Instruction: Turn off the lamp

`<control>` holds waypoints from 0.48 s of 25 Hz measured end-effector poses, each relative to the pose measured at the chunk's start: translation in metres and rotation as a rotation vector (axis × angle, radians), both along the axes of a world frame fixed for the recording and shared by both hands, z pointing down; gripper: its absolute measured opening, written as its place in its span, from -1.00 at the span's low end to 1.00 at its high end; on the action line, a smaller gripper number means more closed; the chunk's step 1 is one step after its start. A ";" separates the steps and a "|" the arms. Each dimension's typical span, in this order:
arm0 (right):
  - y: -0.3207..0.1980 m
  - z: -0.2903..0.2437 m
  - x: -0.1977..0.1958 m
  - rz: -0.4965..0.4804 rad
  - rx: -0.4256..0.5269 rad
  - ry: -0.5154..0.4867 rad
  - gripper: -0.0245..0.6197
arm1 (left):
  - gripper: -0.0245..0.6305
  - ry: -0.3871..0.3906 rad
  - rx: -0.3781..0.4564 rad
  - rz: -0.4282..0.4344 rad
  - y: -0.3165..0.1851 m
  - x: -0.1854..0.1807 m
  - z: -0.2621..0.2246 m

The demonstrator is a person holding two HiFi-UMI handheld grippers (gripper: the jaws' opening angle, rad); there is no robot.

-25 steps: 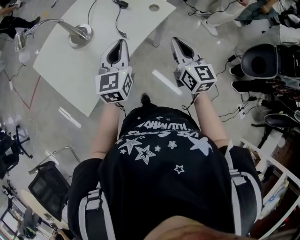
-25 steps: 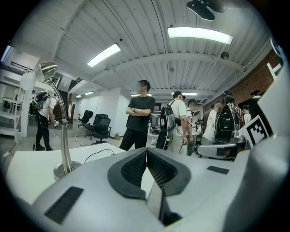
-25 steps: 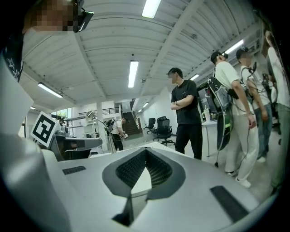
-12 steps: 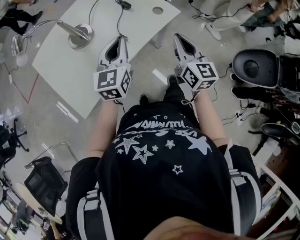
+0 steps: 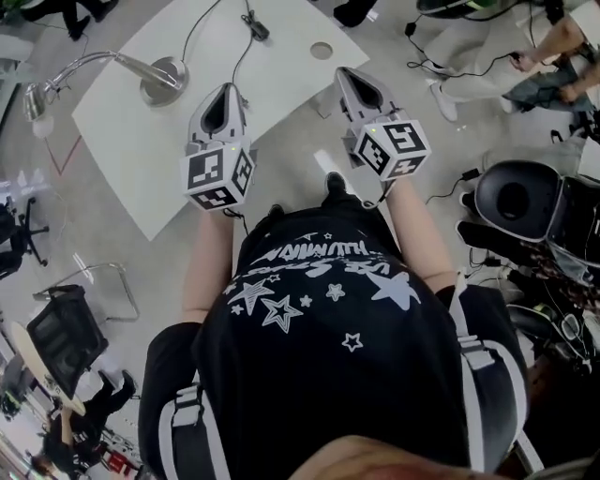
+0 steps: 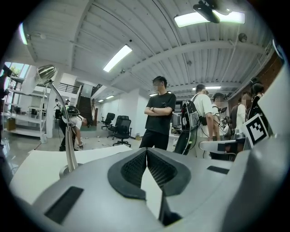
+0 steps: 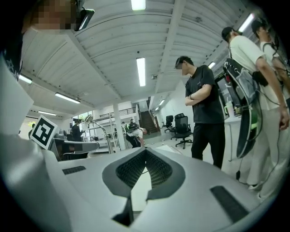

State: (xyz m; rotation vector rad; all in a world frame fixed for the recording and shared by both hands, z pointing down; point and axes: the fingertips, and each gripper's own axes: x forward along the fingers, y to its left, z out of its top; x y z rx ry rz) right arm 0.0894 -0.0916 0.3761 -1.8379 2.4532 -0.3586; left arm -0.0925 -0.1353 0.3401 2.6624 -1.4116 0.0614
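The silver desk lamp (image 5: 162, 78) is standing near the far left corner of the white desk (image 5: 127, 141). Its round base is sitting on the top, and its curved arm is reaching out past the left edge to a small shade.

I am judging it to be metal: stiff, smooth and bottom-heavy, so the base should be staying put under a light press. The thin arm, though, is likely to be swaying if knocked. Nothing here is calling for lifting; I am looking for a switch, and no view is showing me one on the base or the shade. A cable (image 5: 242, 58) is trailing across the desk with a dark block (image 5: 255, 29) on it. That may be an inline switch, but I cannot tell. Nor can I tell whether the lamp is lit.

I am making out no container on the desk.

The left gripper (image 5: 228, 88) is hovering over the desk's near edge, to the right of the base and apart from it. Its jaws are clenched on nothing. The right gripper (image 5: 344, 74) is hanging beside the desk's right edge with its jaws likewise pressed together and empty.

Beyond the desk, a person in black (image 6: 159, 118) is standing with arms folded, with office chairs (image 6: 121, 129) behind.
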 end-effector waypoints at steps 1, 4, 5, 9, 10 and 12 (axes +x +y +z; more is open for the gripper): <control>-0.004 -0.001 0.009 -0.010 -0.001 0.003 -0.91 | -0.89 -0.002 -0.003 -0.009 -0.001 0.007 0.000; -0.018 0.000 0.034 -0.037 -0.001 -0.010 -0.91 | -0.89 -0.012 -0.006 -0.041 -0.006 0.026 0.001; -0.022 0.000 0.039 -0.051 -0.001 -0.015 -0.91 | -0.89 -0.016 -0.007 -0.058 -0.006 0.030 0.001; -0.033 0.005 0.053 -0.124 -0.002 -0.019 -0.91 | -0.89 -0.020 -0.004 -0.130 -0.006 0.042 0.001; -0.036 0.006 0.055 -0.142 -0.002 -0.018 -0.91 | -0.89 -0.019 -0.003 -0.145 -0.006 0.044 0.001; -0.040 0.006 0.057 -0.179 -0.001 -0.015 -0.91 | -0.89 -0.018 -0.001 -0.174 -0.004 0.049 0.001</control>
